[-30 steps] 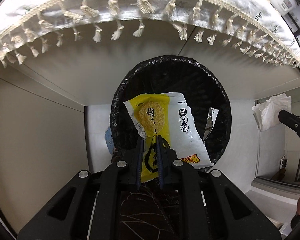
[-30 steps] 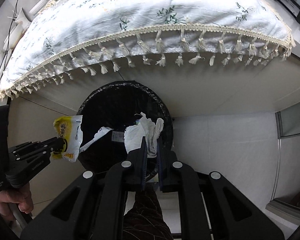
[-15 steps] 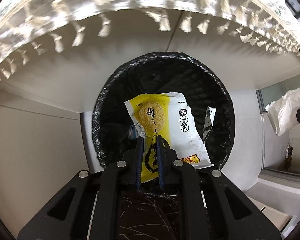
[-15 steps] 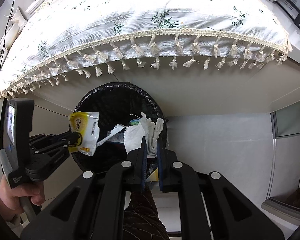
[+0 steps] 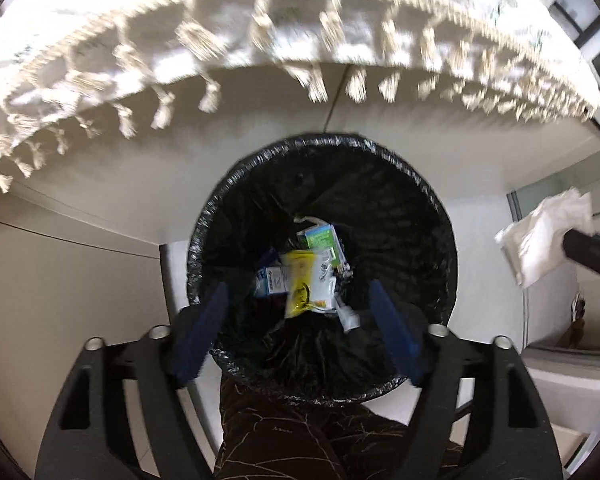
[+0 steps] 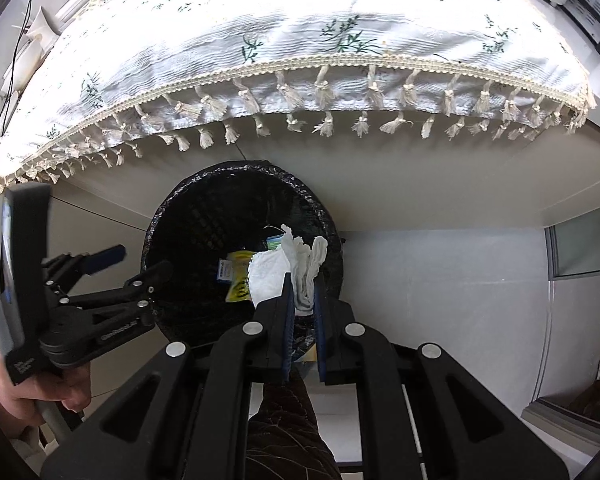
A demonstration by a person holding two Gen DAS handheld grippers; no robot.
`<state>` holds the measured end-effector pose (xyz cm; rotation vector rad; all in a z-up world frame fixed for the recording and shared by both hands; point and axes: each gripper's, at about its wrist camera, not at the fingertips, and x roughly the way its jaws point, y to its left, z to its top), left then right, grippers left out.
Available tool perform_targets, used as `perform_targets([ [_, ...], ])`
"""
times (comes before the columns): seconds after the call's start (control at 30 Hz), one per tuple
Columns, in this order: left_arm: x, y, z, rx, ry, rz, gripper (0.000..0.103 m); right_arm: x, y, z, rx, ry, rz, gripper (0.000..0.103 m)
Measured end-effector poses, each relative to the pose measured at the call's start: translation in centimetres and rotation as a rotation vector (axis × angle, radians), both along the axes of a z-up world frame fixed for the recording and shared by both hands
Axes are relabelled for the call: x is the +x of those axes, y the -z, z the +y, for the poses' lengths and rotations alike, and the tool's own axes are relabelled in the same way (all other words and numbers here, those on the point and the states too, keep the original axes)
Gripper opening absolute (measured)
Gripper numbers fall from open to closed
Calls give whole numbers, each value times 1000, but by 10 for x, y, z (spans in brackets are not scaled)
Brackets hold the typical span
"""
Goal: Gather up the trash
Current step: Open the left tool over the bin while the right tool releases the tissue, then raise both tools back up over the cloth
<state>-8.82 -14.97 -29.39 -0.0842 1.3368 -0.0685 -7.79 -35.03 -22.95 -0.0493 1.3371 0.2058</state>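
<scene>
A black-lined trash bin stands on the floor below both grippers. My left gripper hangs over its mouth; its jaws are opening, with nothing between them. The yellow snack wrapper is down inside the bin, blurred, among other trash. From the right wrist view, the left gripper is at the bin's left rim and the wrapper lies inside. My right gripper is shut on a crumpled white tissue above the bin's right side. That tissue also shows at the far right of the left wrist view.
A white flowered tablecloth with tassels overhangs the table edge just behind the bin. Green and blue cartons lie in the bin. A leg in dark patterned cloth stands at its near side. A hand holds the left gripper.
The left gripper's jaws have spread wide and let go of the yellow wrapper, which has dropped into the bin. The left gripper has shifted further over the bin. The right gripper holds still.
</scene>
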Motion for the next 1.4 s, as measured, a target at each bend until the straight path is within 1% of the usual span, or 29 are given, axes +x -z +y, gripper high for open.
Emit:
perform_targets([
  [0.03,0,-3,1,-4,-9,-8,84,0,0,1,2,-3,0,8],
  [0.07,-1,-7,4,-7,-17,-18,86,1,1,2,4,-6,1,8],
  [0.13,-2,-13,7,-14,-30,-38,95,2,3,6,8,-10,2,8],
  [0.17,-3,-16,8,-14,-35,-45,97,3,4,8,9,-13,3,8],
  [0.33,-7,-24,17,10,-43,-57,97,5,8,17,17,-33,6,8],
  [0.43,-11,-28,27,13,-63,-61,97,7,13,25,19,-47,11,8],
  [0.67,-20,-35,53,28,-103,-54,97,14,37,51,3,-114,52,8],
  [0.83,-26,-35,72,27,-154,-44,97,17,52,68,-19,-153,68,9],
  [0.87,-27,-35,74,28,-160,-44,97,17,53,71,-22,-159,69,11],
  [1.0,-30,-35,82,30,-178,-47,97,16,55,81,-29,-181,58,12],
  [1.03,-31,-35,82,30,-182,-49,97,16,54,82,-30,-184,55,16],
  [1.07,-31,-35,83,29,-186,-51,97,15,53,82,-27,-184,54,23],
  [1.1,-31,-35,84,27,-189,-51,97,15,52,81,-28,-181,52,27],
  [1.17,-31,-34,85,25,-197,-50,97,14,50,80,-22,-172,53,37],
  [1.2,-31,-33,86,21,-200,-49,97,15,48,80,-18,-168,54,40],
  [1.23,-31,-33,86,20,-203,-49,97,15,46,79,-16,-163,52,47],
  [1.27,-30,-31,86,18,-204,-47,97,15,44,78,-17,-155,49,51],
  [1.3,-30,-31,86,16,-203,-44,97,15,43,79,-14,-150,47,52],
  [1.37,-29,-30,88,16,-200,-43,97,16,38,78,-11,-144,42,61],
  [1.4,-28,-30,87,15,-197,-41,97,17,34,78,-20,-137,30,68],
])
